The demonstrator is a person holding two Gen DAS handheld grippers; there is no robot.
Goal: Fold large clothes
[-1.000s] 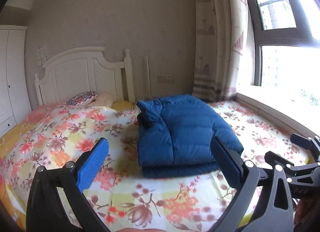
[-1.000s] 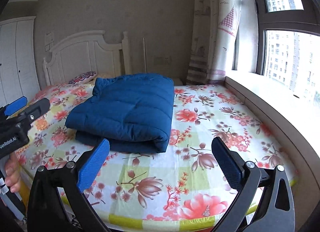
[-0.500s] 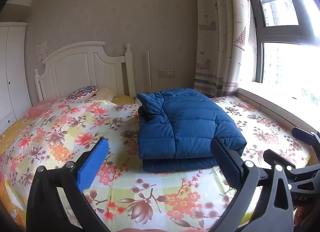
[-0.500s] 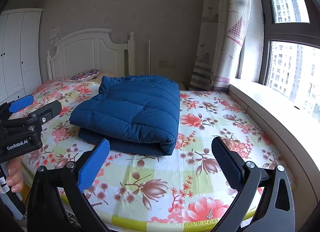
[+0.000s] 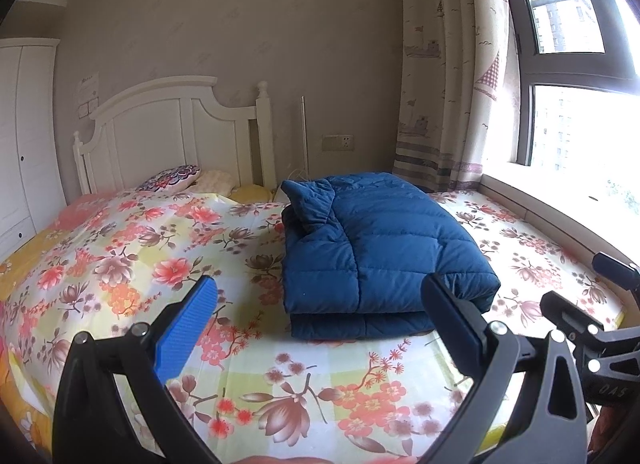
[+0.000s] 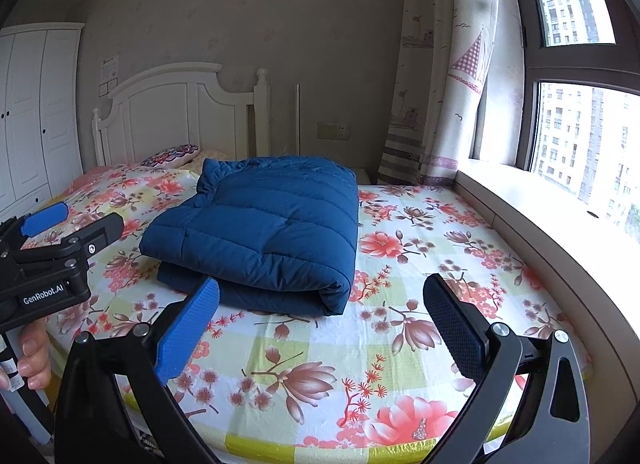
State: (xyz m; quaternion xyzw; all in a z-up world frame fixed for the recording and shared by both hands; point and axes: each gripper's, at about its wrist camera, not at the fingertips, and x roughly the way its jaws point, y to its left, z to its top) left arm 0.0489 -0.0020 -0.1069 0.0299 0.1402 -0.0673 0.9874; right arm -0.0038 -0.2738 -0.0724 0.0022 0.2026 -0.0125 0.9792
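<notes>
A dark blue padded jacket lies folded into a thick rectangle on the floral bedspread; it also shows in the right wrist view. My left gripper is open and empty, held back from the jacket's near edge above the bed's foot. My right gripper is open and empty, also short of the jacket. The left gripper appears at the left of the right wrist view, and the right gripper at the right edge of the left wrist view.
A white headboard and pillows stand at the far end. A white wardrobe is on the left. A curtain, window sill and window run along the right side of the bed.
Both grippers have pulled back and tilted up from the bed, so the folded jacket sits lower and farther in both views. The jacket has not moved.
</notes>
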